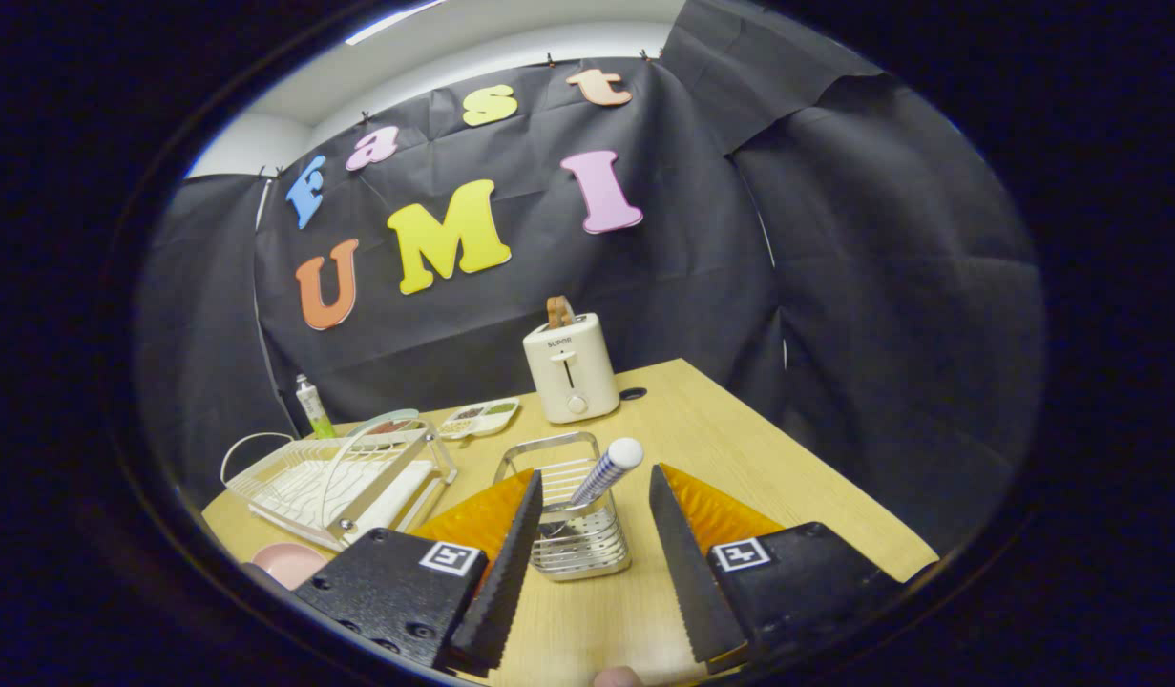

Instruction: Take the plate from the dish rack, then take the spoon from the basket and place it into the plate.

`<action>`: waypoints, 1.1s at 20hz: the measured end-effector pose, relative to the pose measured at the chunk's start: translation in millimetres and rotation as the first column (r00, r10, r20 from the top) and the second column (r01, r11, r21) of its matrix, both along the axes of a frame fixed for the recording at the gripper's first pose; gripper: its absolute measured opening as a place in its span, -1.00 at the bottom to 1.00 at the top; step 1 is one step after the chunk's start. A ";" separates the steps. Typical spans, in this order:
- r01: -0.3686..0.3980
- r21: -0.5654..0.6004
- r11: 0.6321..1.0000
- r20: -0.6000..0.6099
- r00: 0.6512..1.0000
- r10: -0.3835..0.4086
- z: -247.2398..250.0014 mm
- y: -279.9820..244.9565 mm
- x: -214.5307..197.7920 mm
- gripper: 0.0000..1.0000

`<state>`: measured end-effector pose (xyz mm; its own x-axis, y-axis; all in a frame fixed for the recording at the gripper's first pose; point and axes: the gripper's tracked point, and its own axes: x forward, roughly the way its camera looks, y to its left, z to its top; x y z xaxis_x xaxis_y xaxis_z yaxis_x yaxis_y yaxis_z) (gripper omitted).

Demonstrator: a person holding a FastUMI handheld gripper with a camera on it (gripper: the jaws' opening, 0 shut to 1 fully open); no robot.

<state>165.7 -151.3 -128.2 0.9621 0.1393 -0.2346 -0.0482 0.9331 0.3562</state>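
A perforated metal basket (576, 549) stands on the wooden table (702, 429), just ahead of my fingers and in the gap between them. A spoon (614, 456) leans in it, with a blue-and-white patterned handle and a rounded white end pointing up to the right. My gripper (595, 473) is open, its fingertips either side of the basket's top, touching nothing. A white wire dish rack (329, 482) lies to the left with a pale-rimmed curved piece (377, 426) upright in it. A pink plate (288, 563) sits on the table near the left finger's base, partly hidden.
A white toaster (570, 367) stands behind the basket near the booth wall. A small divided tray (480, 417) lies between toaster and rack, and a tube (311, 405) stands behind the rack. The table's right edge runs close past the right finger.
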 end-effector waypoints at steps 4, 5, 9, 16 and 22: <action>0.006 0.050 0.999 0.002 1.000 -0.006 6.2 -1.0 6.6 -0.12; 0.007 0.063 0.998 0.001 1.000 -0.007 7.5 -0.9 7.7 -0.35; -0.019 0.082 0.996 -0.003 1.000 0.020 20.7 8.4 8.1 -0.66; 0.042 -0.014 0.999 0.028 0.999 -0.042 61.8 0.4 4.4 -0.79; 0.079 -0.055 0.995 0.147 0.987 -0.070 140.3 9.3 -42.4 -0.80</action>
<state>123.3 -142.0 12.2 0.9937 0.0554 -0.0977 -0.0244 0.9556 0.2935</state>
